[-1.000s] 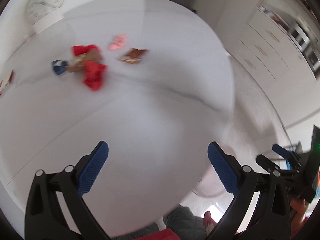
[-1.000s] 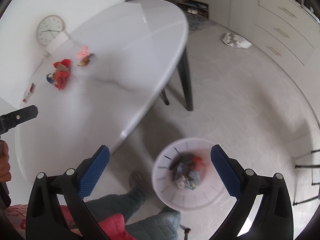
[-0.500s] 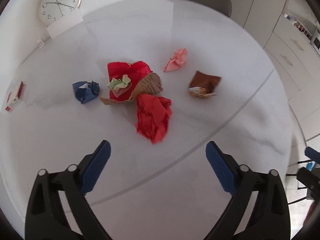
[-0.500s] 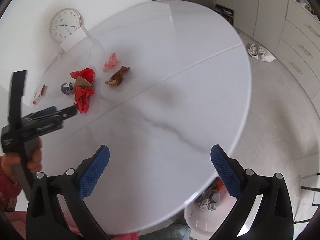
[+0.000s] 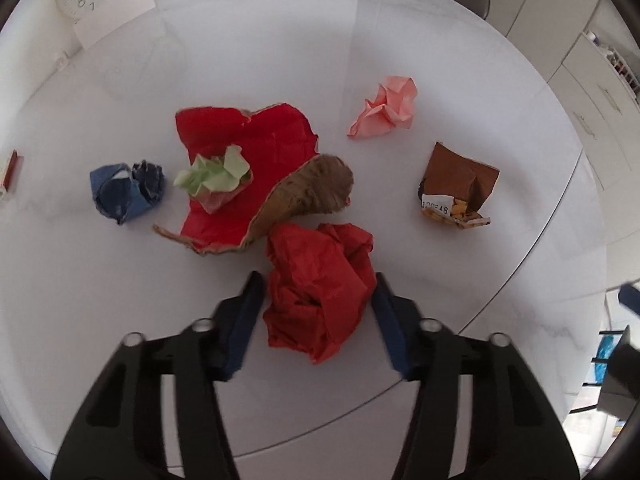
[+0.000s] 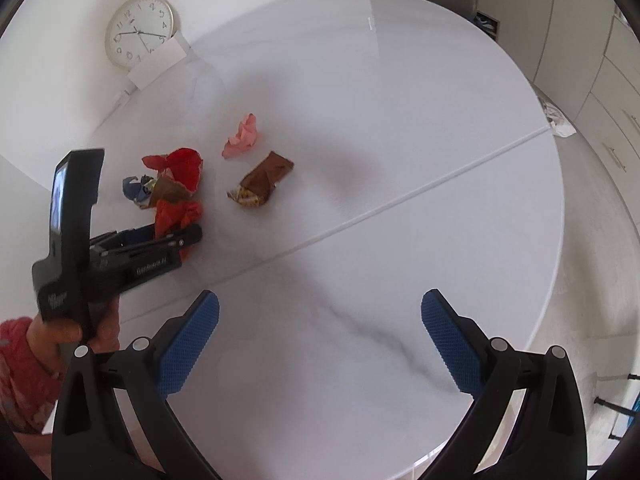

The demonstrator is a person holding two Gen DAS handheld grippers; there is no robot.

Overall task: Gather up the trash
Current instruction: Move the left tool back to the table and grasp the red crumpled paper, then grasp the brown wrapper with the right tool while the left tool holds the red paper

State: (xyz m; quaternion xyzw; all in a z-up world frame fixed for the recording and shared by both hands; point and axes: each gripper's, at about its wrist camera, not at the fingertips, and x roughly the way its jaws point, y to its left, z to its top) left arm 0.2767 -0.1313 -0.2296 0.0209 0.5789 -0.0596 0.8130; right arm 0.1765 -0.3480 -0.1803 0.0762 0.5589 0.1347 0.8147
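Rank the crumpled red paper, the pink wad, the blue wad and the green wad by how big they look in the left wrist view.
1. Crumpled red paper, though it lies nearest the camera.
2. Pink wad and blue wad: look alike.
3. Green wad.

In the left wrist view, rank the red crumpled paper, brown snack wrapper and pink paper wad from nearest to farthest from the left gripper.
1. Red crumpled paper, between the left gripper's fingers.
2. Brown snack wrapper, right of centre.
3. Pink paper wad, farther back, right.
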